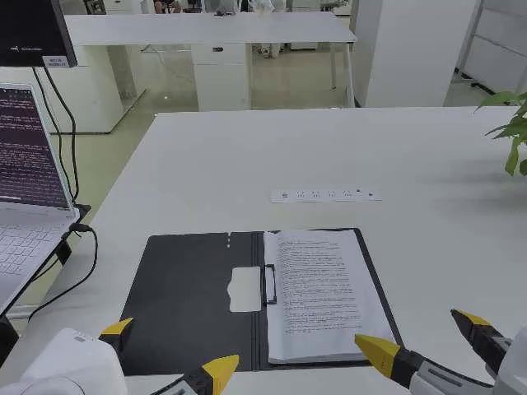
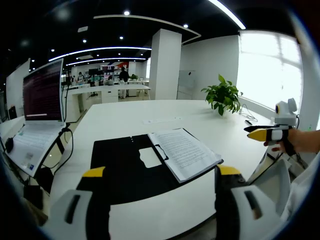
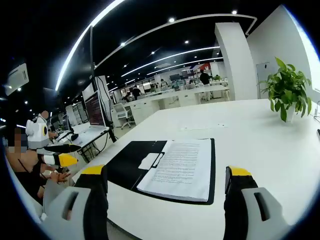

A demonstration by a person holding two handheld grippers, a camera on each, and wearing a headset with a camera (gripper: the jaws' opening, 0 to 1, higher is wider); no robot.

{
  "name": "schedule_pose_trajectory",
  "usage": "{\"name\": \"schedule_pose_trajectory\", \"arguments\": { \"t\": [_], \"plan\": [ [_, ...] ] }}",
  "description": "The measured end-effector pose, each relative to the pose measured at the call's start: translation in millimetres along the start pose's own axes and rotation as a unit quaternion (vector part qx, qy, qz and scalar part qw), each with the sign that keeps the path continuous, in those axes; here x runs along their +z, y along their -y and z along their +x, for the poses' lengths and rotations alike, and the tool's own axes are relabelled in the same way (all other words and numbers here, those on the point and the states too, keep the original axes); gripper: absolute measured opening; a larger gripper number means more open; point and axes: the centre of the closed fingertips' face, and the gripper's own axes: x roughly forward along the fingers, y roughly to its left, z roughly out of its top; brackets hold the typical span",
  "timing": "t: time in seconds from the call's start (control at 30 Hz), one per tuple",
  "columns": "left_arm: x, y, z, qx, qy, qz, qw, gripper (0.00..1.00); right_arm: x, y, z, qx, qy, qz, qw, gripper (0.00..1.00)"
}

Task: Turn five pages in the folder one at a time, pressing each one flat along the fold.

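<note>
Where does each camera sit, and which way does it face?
Head view: head-mounted, facing down at the folder; left gripper and right gripper tips below.
Left gripper view: on left gripper, facing folder and plant; own open jaws.
Right gripper view: on right gripper, facing folder and laptop; own open jaws.
All share the folder and plant.

Folder (image 1: 247,296) right of laptop (image 1: 25,206)
</note>
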Motion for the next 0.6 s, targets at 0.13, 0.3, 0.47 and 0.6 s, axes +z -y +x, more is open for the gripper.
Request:
{"name": "schedule_pose_trajectory", "arguments": {
  "t": [0.13, 0.3, 0.47, 0.6],
  "plan": [
    [0.4, 0.3, 0.6, -0.001, 0.000, 0.000, 1.0000, 0.84, 1.4, 2.1, -0.5, -0.002, 0.003, 0.003, 1.0000, 0.95],
    [0.3, -0.3, 0.9, 0.000, 0.000, 0.000, 1.0000, 0.84, 2.1, 4.0, -0.1, -0.005, 0.004, 0.002, 1.0000, 0.95],
    [0.0, -0.9, 1.7, 0.000, -0.001, -0.001, 1.0000, 0.83, 1.5, 2.3, 1.4, -0.001, 0.002, 0.004, 1.0000, 0.94],
    [-0.2, -1.8, 1.9, 0.000, -0.002, -0.002, 1.0000, 0.83, 1.7, 1.8, 3.1, 0.001, 0.000, 0.004, 1.0000, 0.94]
  ]
}}
